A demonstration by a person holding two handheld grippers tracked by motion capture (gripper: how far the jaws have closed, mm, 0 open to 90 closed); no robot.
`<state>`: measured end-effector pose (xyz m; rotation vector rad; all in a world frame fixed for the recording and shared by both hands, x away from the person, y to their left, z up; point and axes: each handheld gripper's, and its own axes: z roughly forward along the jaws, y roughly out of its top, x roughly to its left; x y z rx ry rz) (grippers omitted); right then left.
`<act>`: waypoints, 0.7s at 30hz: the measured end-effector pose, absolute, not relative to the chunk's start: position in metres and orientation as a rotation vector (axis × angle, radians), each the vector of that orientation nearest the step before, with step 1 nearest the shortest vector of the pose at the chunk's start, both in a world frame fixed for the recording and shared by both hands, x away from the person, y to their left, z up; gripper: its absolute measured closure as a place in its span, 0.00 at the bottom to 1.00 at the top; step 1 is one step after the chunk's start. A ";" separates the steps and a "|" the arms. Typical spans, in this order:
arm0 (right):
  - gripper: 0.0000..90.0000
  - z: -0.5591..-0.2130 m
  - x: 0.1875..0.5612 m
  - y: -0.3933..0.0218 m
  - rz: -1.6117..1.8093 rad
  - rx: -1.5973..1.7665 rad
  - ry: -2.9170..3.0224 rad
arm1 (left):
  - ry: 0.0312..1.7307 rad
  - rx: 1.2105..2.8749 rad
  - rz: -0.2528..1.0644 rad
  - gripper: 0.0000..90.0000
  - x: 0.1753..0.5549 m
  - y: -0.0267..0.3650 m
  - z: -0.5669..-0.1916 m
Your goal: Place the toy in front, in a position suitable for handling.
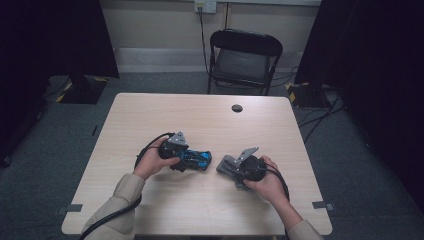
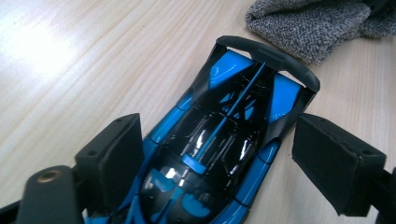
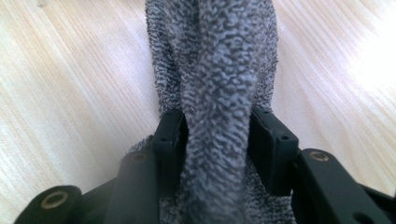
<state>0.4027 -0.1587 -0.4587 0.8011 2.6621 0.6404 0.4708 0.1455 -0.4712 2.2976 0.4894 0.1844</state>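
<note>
Pale wood-grain table [image 1: 150,210] sits in a dim room with a black folding chair [image 1: 244,60] at the upper middle of the high view and dark curtains on both sides. Near the centre of the frame, a bit left, the left gripper [image 1: 196,159] is around a glossy blue and black toy sports car [image 1: 195,160]. In the left gripper view the jaws stand wide, one each side of the car [image 2: 219,140]; the left pad looks right against the body, but the right one is clear of it with table showing between, so I wouldn't call that a grip. Car seems to be sitting on the tabletop.

Just right of centre, the right gripper [image 1: 231,167] has its jaws pinched tight on a fold of speckled grey knit cloth [image 3: 219,93], which bunches up between the pads. In the left gripper view the cloth [image 2: 303,25] lies at the top right, near the car's rear wing [image 2: 268,56].

My worry: that shiny body is slick and tapered, so closing off-centre could squirt the car sideways or skid it into the cloth. Pulling the cloth hard could also slip it from the pinch
</note>
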 end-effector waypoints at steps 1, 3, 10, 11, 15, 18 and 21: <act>0.62 -0.459 0.403 -0.159 0.643 0.804 2.663 | 0.458 2.323 0.197 0.19 0.473 0.147 -0.471; 0.61 -0.459 0.403 -0.158 0.652 0.814 2.660 | 0.424 2.348 0.203 0.19 0.477 0.150 -0.471; 0.58 -0.460 0.404 -0.156 0.665 0.834 2.667 | 0.322 2.369 0.179 0.14 0.484 0.157 -0.480; 0.58 -0.460 0.404 -0.156 0.664 0.837 2.669 | 0.322 2.376 0.167 0.12 0.485 0.157 -0.483; 0.58 -0.460 0.405 -0.155 0.665 0.841 2.670 | 0.322 2.392 0.140 0.06 0.489 0.156 -0.493; 0.58 -0.460 0.404 -0.154 0.669 0.840 2.671 | 0.369 2.342 0.105 0.03 0.490 0.156 -0.499; 0.58 -0.460 0.404 -0.155 0.672 0.843 2.670 | 0.371 2.327 0.121 0.00 0.488 0.155 -0.501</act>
